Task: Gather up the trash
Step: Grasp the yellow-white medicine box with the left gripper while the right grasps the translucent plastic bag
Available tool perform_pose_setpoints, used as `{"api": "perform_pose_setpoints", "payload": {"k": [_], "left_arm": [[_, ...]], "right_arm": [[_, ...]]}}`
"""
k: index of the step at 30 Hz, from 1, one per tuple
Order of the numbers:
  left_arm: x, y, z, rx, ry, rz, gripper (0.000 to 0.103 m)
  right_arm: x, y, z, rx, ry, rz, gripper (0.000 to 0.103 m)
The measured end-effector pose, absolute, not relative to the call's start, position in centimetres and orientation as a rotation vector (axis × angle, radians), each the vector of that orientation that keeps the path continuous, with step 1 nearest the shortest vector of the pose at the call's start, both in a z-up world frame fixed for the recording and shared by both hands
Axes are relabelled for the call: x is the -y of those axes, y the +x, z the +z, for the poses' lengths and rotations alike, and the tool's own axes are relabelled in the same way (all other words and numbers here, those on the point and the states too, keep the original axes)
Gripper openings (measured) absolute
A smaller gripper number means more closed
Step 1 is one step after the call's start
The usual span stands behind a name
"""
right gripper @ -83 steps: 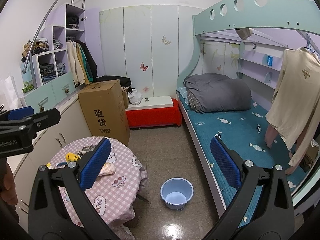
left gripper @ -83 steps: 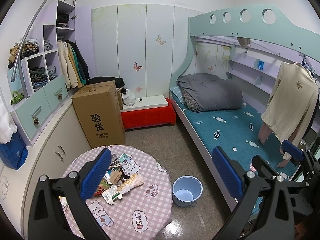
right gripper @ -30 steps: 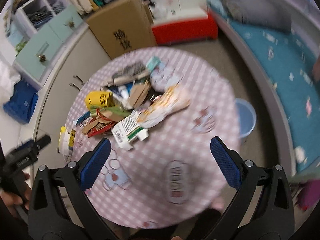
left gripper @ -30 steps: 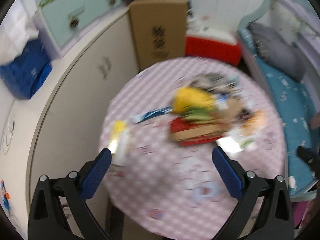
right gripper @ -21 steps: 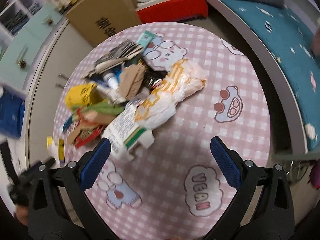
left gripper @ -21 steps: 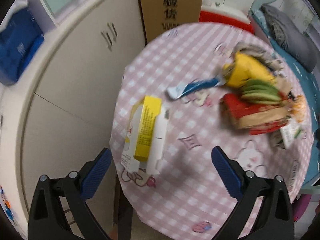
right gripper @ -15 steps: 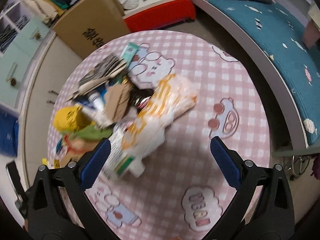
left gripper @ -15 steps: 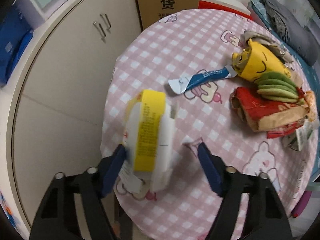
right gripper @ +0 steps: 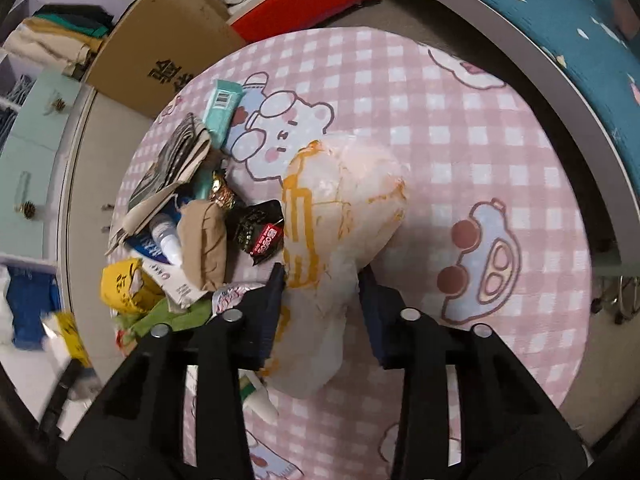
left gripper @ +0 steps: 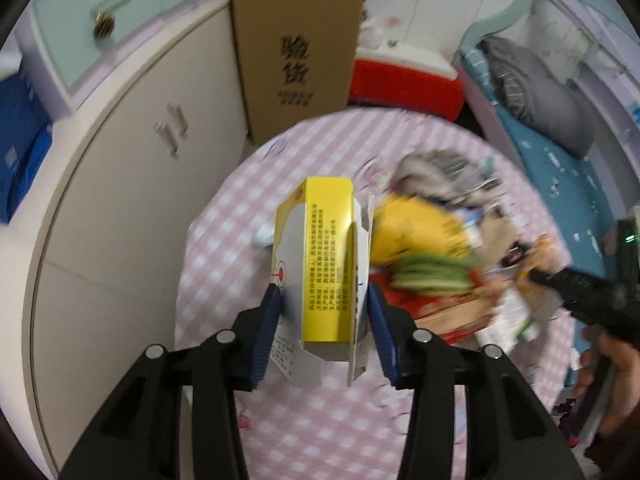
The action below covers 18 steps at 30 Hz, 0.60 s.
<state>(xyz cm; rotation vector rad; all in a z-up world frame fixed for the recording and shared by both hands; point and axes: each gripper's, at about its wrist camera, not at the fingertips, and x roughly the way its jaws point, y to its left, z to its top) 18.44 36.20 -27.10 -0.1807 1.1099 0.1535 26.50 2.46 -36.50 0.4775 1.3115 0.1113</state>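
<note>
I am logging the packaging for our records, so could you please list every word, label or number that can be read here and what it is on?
"验货": cardboard box, large black print; the smaller lines below are blurred.
"BOSS", or so: red label on the black wrapper, hard to read.
Yellow carton, held in the left tongs: Chinese columns, too small.
Teal wrapper: a barcode, digits unreadable.

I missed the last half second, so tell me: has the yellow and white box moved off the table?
Yes. The yellow and white box, which lay flat near the pink checked table's left edge, now stands raised between the left gripper's fingers.
</note>
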Motion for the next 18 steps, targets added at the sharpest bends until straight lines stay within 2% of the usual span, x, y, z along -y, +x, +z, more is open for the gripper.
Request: {"api": "perform_pose_setpoints", "payload": {"k": [5, 10, 18], "left_arm": [[-31.0, 19.2, -23.0, -1.053, -0.191, 0.059, 0.043], [-22.1, 21.8, -20.7, -1.018, -0.150, -0.073, 0.043], [-5.1, 28.8, -21.6, -1.050, -0.135, -0.213, 0.044]], "right_arm": [[0.9, 25.8, -33.7, -1.278, 0.493, 0.171, 0.034], [6.9, 25.1, -30.5, -1.216, 0.505, 0.188, 0.035], [19.7, 27.3, -28.2, -1.168, 0.438, 0.130, 0.036]]}}
